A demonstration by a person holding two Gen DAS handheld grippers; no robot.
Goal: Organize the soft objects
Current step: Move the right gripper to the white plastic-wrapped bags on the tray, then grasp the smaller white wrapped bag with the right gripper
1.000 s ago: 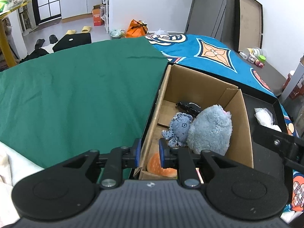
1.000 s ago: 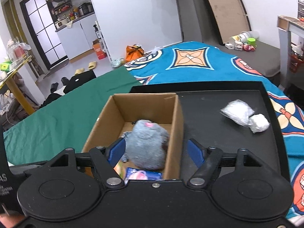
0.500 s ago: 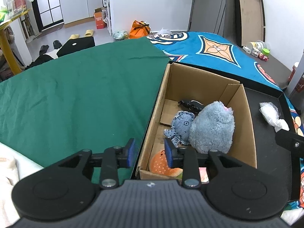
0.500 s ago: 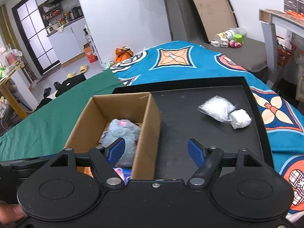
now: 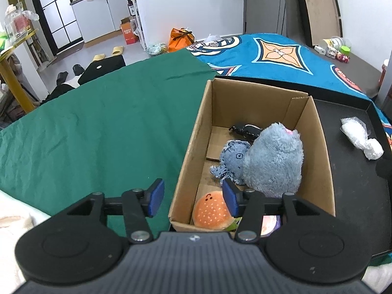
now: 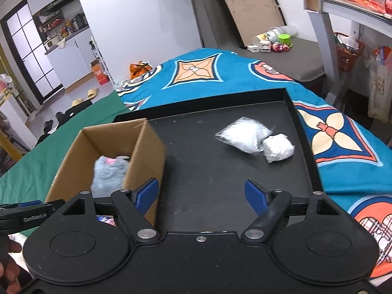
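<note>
An open cardboard box (image 5: pixel 193 132) holds a fluffy grey plush (image 5: pixel 274 161), a blue denim octopus toy (image 5: pixel 231 159), an orange burger plush (image 5: pixel 212 212) and a small black item (image 5: pixel 246 130). My left gripper (image 5: pixel 193 199) hovers over the box's near left corner. Its jaws are opening, with the box wall between them but untouched. In the right wrist view, the box (image 6: pixel 147 156) and grey plush (image 6: pixel 107 174) sit to the left. My right gripper (image 6: pixel 202 194) hangs over the black tray (image 6: pixel 302 132), jaws opening and empty. Two white plastic bundles (image 6: pixel 241 134) (image 6: pixel 279 148) lie ahead of it.
The box stands on the tray's left side, next to a green cloth (image 5: pixel 98 127). A blue patterned blanket (image 6: pixel 208 73) lies behind and right of the tray. White fabric (image 5: pixel 12 223) shows at the near left. A hand (image 6: pixel 8 264) holds the left gripper.
My left gripper's jaws widened from almost shut to straddling the box wall. My right gripper swung right, from over the box to over the bare tray, nearer the white bundles.
</note>
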